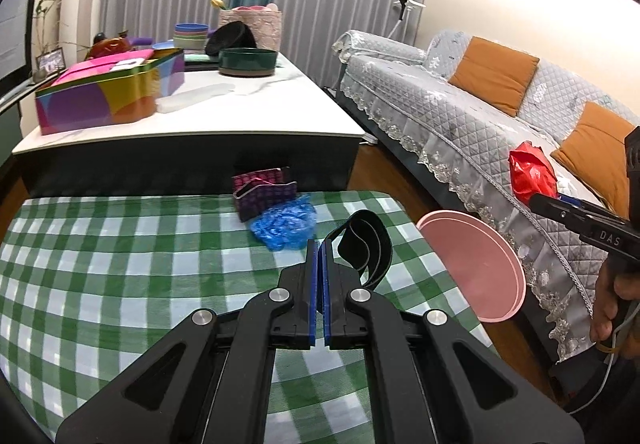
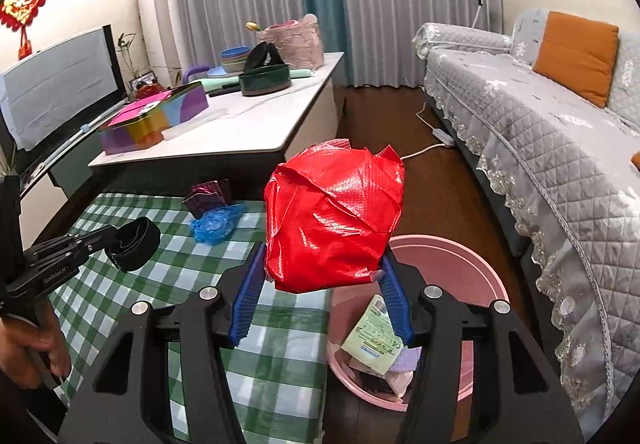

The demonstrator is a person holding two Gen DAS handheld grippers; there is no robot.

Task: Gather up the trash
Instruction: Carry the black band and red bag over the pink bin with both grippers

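Two sets of tongs are loaded: the right tongs [image 2: 320,276] clamp a crumpled red bag [image 2: 334,216] with the pink bin [image 2: 452,256] just below at five o'clock, while the left tongs [image 1: 320,248], closed on a black strap [image 1: 366,244], hang farther over the checked counter [image 1: 120,264].

"DAS" on right tongs [image 1: 538,200]; "GenRobot.AI" on left tongs [image 2: 114,240].
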